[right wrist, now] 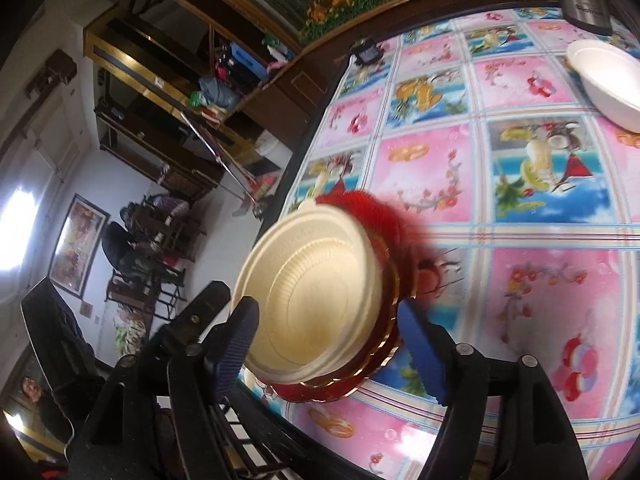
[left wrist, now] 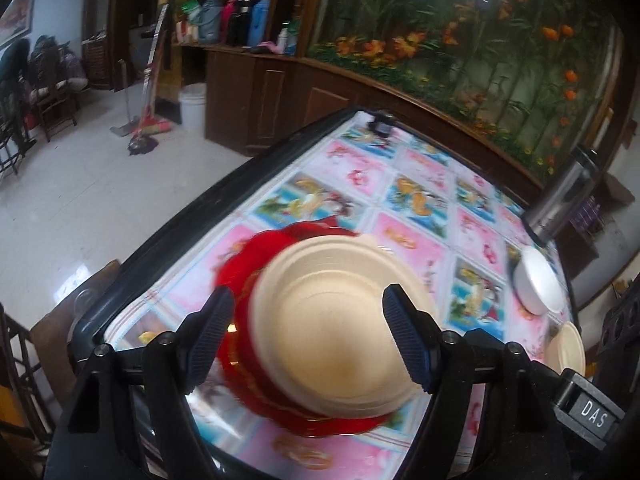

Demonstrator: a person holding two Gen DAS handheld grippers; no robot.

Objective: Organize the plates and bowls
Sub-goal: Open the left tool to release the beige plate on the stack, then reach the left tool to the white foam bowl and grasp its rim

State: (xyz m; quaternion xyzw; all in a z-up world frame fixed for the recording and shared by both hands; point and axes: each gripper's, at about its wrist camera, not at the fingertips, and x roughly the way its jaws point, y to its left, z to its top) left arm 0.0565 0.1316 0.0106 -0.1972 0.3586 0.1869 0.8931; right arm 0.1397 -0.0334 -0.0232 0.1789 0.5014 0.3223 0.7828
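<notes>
A cream plate (left wrist: 340, 320) lies stacked on red plates (left wrist: 248, 280) on the patterned table; the stack also shows in the right wrist view, cream plate (right wrist: 312, 300) over red plates (right wrist: 400, 216). My left gripper (left wrist: 308, 336) is open, its fingers on either side of the cream plate from above. My right gripper (right wrist: 332, 344) is open, its fingers either side of the stack's near edge. A white bowl (left wrist: 536, 284) sits at the right, seen also in the right wrist view (right wrist: 608, 80). Another cream plate (left wrist: 568, 352) lies at the right edge.
A steel kettle (left wrist: 564, 196) stands behind the white bowl. A small dark object (left wrist: 382, 124) sits at the table's far edge. The table's black rim (left wrist: 192, 208) borders the floor on the left. A wooden cabinet (left wrist: 280, 96) stands beyond.
</notes>
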